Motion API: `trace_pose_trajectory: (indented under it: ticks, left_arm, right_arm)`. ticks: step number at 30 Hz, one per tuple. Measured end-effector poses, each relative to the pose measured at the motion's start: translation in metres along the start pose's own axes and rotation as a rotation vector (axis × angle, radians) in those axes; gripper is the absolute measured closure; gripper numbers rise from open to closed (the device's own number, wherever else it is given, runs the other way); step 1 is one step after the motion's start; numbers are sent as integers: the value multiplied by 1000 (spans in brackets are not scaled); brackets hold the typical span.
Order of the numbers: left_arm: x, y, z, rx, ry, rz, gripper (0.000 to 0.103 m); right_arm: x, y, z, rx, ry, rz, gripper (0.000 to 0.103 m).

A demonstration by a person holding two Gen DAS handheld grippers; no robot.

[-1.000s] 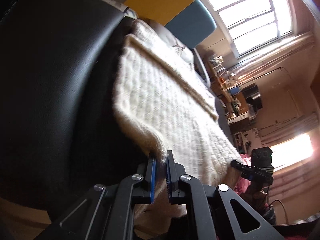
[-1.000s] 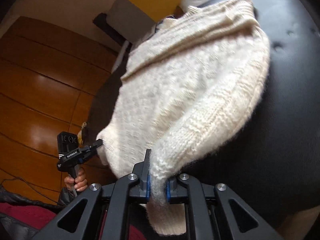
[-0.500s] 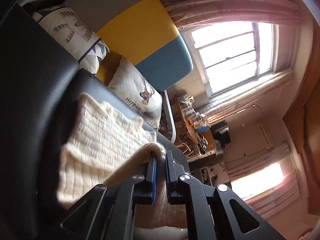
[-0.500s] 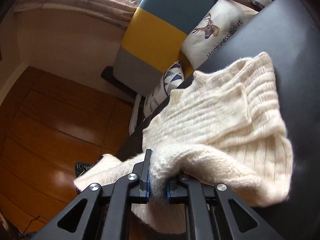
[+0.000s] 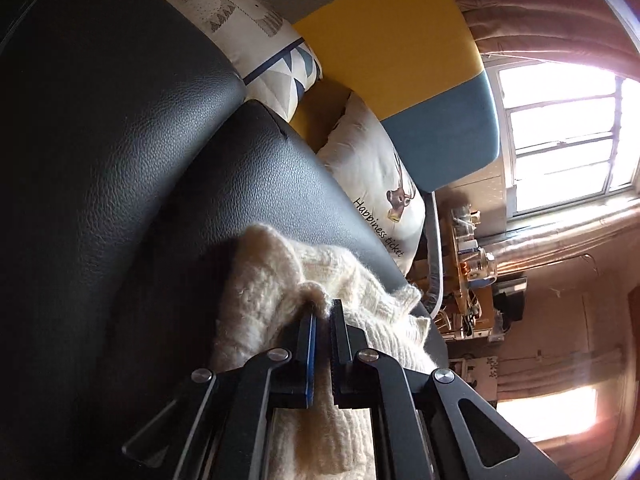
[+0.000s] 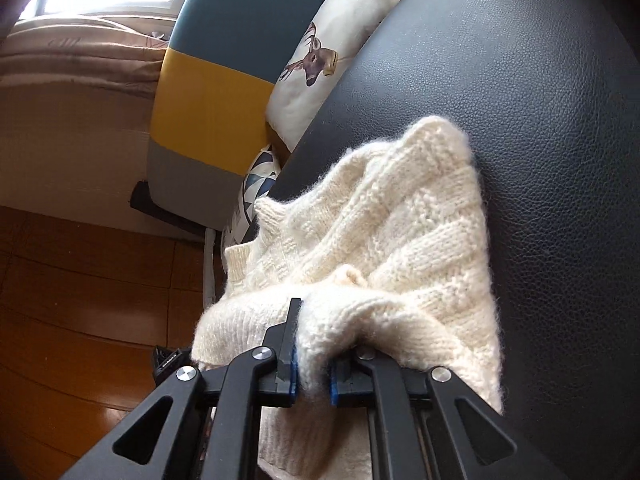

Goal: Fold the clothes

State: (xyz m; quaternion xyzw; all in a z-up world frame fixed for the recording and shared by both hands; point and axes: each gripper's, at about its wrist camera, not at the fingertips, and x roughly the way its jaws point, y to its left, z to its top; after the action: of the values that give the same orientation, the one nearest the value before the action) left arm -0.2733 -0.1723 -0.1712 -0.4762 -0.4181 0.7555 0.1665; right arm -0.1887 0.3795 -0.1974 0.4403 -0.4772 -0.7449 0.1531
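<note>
Folding the cream knit sweater [image 6: 404,240] over itself on the black sofa seat [image 6: 560,120], the left hand-held gripper [image 5: 323,312] and right hand-held gripper [image 6: 314,344] each pinch its edge; next, probably lay it flat and release.

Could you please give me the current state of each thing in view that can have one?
Sweater: partly folded over itself, lying on the black seat, an edge pinched at each side.
Left tongs: shut on the sweater.
Right tongs: shut on the sweater.
Deer pillow: leaning against the chair back.
Curtain: drawn aside from the window.
</note>
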Motion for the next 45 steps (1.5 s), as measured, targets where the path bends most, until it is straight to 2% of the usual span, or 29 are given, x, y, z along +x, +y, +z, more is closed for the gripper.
trace_pose_trajectory:
  ticks: [3,8,13,18,20,24,28,34,37,39,41,43,45]
  left_arm:
    - [-10,0,-22,54,20,18,97]
    - [-50,17,-67,58,51,25,97]
    - [-83,23,-91,3,71,29,97]
    - [-95,17,-90,-73,53,-33,97]
    - [-93,14,-86,-99,44,-47,97]
    - [-77,20,-72,-194,18,-60,97]
    - [-58,40,-63,-348,50,-95,97]
    - [-72,30,-55,-301,52,-99,95]
    - [-82,31,-47,-312,23,-91,93]
    - [-88,31,-43,-295,-2,-49,92]
    - [-94,26,-43,-227,-15,8,92]
    - [-98,20,-45,-148,-8,43,92]
    - [-102,12,-49,-44,3,92,92]
  right_arm:
    - [-7,0,-15,-43,40,-15,95]
    - [-31,-6,-51,-43,108,-5,94]
    - [-50,0,-81,14,167,170,71]
    - [-38,17,-95,15,240,252,71]
    - [-38,24,-88,-1,193,283,71]
    - [-37,12,-57,78,20,237,71]
    - [-22,-5,-43,194,-8,237,71]
    - [-29,-3,-36,224,-55,317,69]
    - [-26,-11,-29,317,-75,371,68]
    - [-22,-16,-26,372,-88,348,67]
    - [-24,-11,-25,363,-90,353,67]
    - [-32,2,-28,273,-90,309,67]
    - [-37,21,-34,140,-53,186,67]
